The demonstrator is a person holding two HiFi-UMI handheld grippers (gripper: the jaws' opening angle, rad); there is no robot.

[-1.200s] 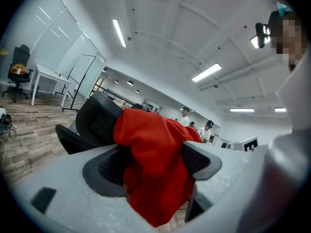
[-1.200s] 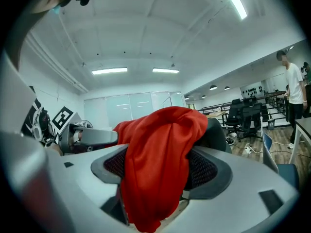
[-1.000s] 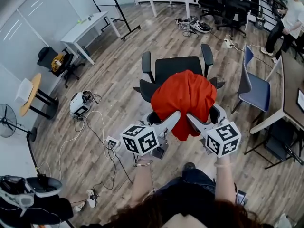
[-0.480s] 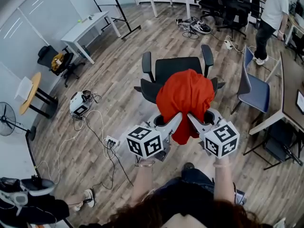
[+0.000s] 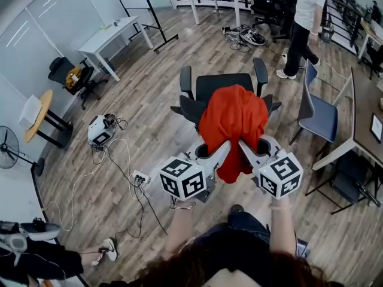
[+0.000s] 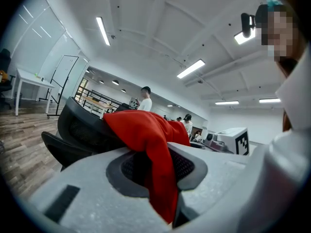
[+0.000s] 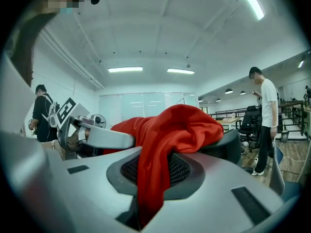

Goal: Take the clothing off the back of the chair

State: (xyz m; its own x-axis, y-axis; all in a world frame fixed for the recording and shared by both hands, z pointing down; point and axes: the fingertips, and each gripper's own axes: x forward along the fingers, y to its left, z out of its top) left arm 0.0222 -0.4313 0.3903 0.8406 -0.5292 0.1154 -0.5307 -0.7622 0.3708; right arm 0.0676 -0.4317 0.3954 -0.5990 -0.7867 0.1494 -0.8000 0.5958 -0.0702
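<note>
While both pairs of jaws had just been closing, the left hand-held gripper [image 5: 220, 149] pinched a fold of the red garment [image 5: 233, 119] at its seven o'clock edge. The right hand-held gripper [image 5: 244, 149] pinched another at five o'clock, each narrow on cloth. The garment lay draped over the back of the black chair [image 5: 222, 85], at twelve o'clock from the person. A good lift would likely raise both grips together until the cloth cleared the backrest, then draw back evenly.
</note>
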